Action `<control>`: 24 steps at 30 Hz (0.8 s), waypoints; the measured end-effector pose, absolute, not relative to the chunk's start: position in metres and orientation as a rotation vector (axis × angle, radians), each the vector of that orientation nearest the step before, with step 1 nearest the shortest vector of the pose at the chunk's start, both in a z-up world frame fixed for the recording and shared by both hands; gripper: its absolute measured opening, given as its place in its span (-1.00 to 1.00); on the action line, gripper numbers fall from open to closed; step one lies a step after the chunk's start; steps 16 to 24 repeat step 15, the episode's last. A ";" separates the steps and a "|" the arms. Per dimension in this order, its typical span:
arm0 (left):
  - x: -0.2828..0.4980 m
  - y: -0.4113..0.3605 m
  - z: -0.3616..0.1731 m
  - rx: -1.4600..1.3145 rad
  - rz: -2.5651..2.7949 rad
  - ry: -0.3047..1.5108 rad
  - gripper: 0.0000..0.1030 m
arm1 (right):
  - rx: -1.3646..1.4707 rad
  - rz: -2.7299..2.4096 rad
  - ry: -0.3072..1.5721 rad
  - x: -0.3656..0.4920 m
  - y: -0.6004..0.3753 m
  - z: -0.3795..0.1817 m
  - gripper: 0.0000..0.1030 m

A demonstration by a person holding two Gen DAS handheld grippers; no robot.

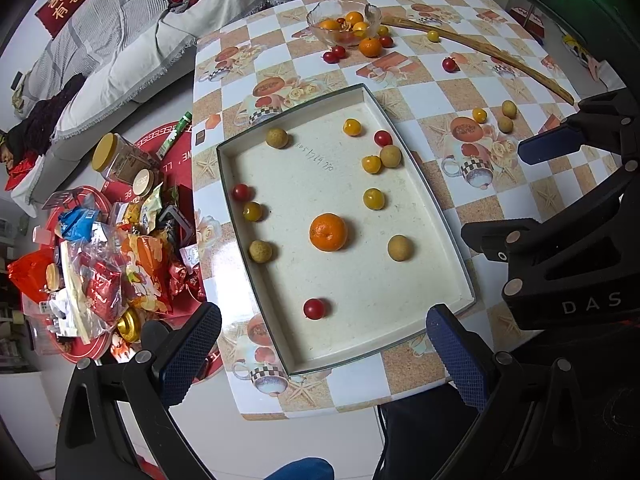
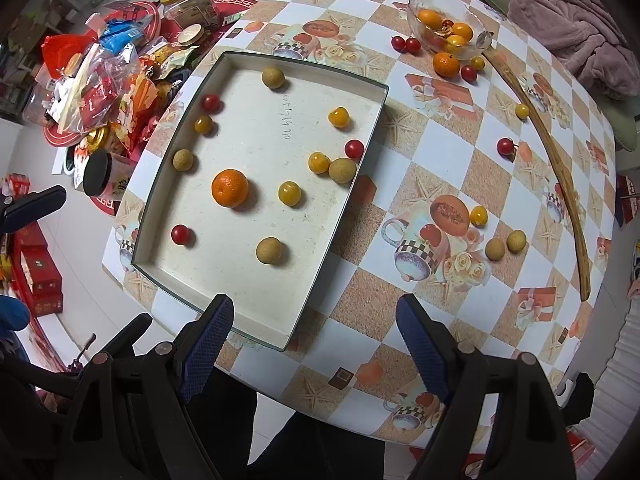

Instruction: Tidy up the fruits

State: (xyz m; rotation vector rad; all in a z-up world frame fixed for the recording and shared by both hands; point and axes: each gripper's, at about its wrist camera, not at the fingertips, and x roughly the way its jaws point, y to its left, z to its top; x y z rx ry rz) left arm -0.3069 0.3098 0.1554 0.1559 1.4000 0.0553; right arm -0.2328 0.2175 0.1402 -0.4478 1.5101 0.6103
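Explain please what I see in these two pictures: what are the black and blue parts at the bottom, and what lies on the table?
Each picture comes from a camera on a hand-held two-finger gripper, looking down along its fingers. The left gripper and right gripper are both open and hold nothing. On the checkered table lies a shallow white tray with one mandarin, cherry tomatoes and small tan fruits. A glass bowl of fruit stands farther back, with loose fruit around it.
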 end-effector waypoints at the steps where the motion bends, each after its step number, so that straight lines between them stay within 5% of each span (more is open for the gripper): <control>1: -0.307 0.310 0.155 0.156 0.055 1.400 1.00 | -0.447 0.610 1.511 -0.233 0.218 0.140 0.67; 24: -0.308 0.316 0.160 0.147 0.052 1.382 1.00 | -0.462 0.636 1.500 -0.233 0.221 0.141 0.67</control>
